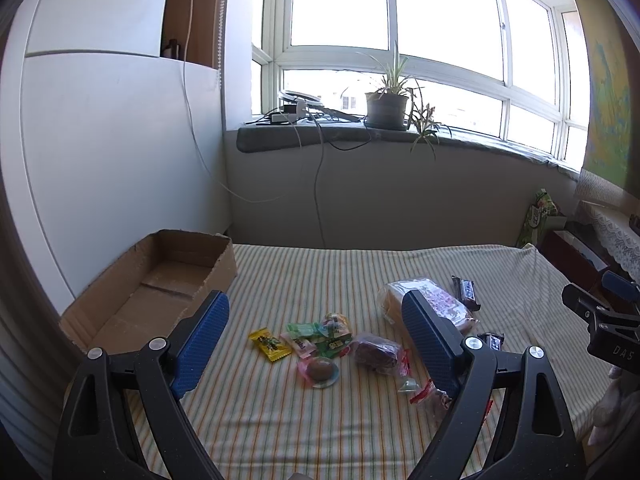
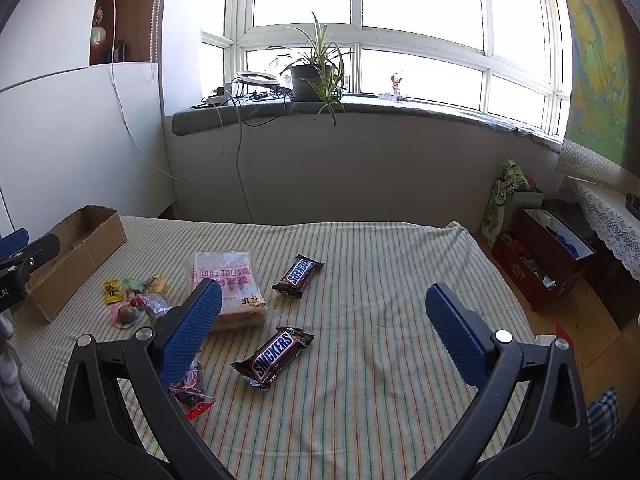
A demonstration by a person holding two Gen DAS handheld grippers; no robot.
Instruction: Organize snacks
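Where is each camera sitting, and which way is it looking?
Left wrist view: sits on the left gripper, looking across the striped bedspread at the small candies and cardboard box; its open blue fingers show, and the right gripper's body at the right edge.
Right wrist view: sits on the right gripper, looking at two Snickers bars and the bread bag; its open fingers show, and the left gripper's at the left edge.
Shared: box, candies, bread, potted plant, window.

A home bedroom is indicated by a bed (image 2: 380,280) covered with a striped sheet, a potted plant (image 2: 316,74) on the windowsill, and a lace-draped side cabinet (image 2: 600,208).
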